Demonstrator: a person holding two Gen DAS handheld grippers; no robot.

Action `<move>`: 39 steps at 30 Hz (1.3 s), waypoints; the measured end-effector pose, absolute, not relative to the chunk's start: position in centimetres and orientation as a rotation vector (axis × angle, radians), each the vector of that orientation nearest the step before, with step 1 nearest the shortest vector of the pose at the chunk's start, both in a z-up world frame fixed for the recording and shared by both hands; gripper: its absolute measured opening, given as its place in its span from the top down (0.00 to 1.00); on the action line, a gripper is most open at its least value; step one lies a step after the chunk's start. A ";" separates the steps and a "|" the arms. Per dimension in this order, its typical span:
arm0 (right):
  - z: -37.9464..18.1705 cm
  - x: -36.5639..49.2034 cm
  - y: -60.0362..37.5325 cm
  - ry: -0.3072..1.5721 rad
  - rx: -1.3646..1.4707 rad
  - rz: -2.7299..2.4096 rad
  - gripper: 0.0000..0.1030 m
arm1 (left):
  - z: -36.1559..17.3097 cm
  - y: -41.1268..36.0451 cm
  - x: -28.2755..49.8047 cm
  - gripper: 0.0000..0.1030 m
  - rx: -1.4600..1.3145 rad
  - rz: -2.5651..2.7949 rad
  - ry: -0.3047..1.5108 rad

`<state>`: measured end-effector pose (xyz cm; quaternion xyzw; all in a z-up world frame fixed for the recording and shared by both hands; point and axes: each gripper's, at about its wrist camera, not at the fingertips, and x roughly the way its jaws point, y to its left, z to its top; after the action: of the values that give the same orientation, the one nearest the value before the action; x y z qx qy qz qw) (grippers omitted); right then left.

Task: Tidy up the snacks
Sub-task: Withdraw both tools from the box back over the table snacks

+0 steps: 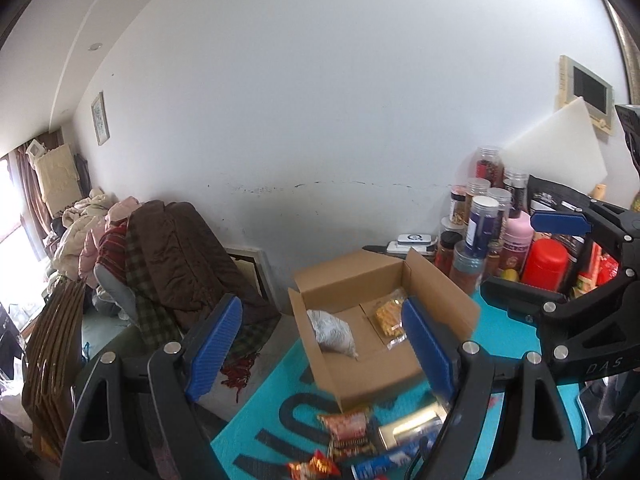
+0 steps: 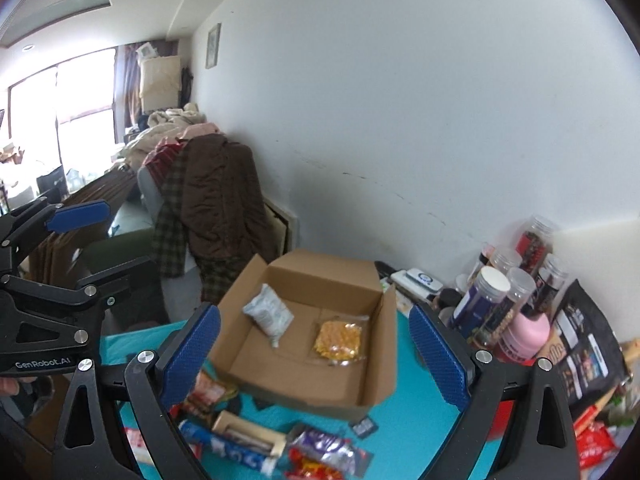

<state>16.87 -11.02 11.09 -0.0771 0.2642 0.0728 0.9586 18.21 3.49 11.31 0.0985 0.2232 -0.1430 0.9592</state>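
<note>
An open cardboard box (image 1: 360, 368) (image 2: 280, 380) stands on the turquoise mat (image 1: 276, 408) (image 2: 416, 416). Inside lie a white packet (image 1: 332, 330) (image 2: 269, 314) and a yellow snack packet (image 1: 390, 316) (image 2: 339, 340). Several loose snack packs (image 1: 350, 432) (image 2: 320, 446) lie on the mat in front of the box. My left gripper (image 1: 320, 344) hangs open and empty above the box's near side. My right gripper (image 2: 314, 354) is open too, also empty, raised over the box. Each gripper shows at the edge of the other's view.
Jars, bottles and a red canister (image 1: 544, 264) crowd the back right by the wall, with a black bag (image 2: 580, 356) beside them. A chair draped with a brown coat (image 1: 180, 256) (image 2: 220, 208) stands left of the table. Folded cardboard (image 1: 52, 360) leans at far left.
</note>
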 end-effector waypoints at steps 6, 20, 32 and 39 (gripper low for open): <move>9.6 13.0 -9.6 0.540 -0.148 0.169 0.06 | 9.6 4.6 14.8 0.20 0.212 -0.301 0.469; 2.5 8.1 -7.6 0.622 -0.093 0.187 0.06 | 4.1 6.9 10.6 0.20 0.185 -0.335 0.560; -3.2 6.3 -5.3 0.743 -0.071 0.165 0.06 | -0.9 9.0 9.1 0.20 0.160 -0.383 0.694; -7.2 6.5 -3.3 0.844 -0.072 0.174 0.10 | -3.7 10.4 8.9 0.20 0.144 -0.375 0.734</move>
<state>6.50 -3.34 -7.19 -0.0347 0.4088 0.0844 0.9080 8.93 10.43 -3.73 0.0700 0.3562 -0.1823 0.9138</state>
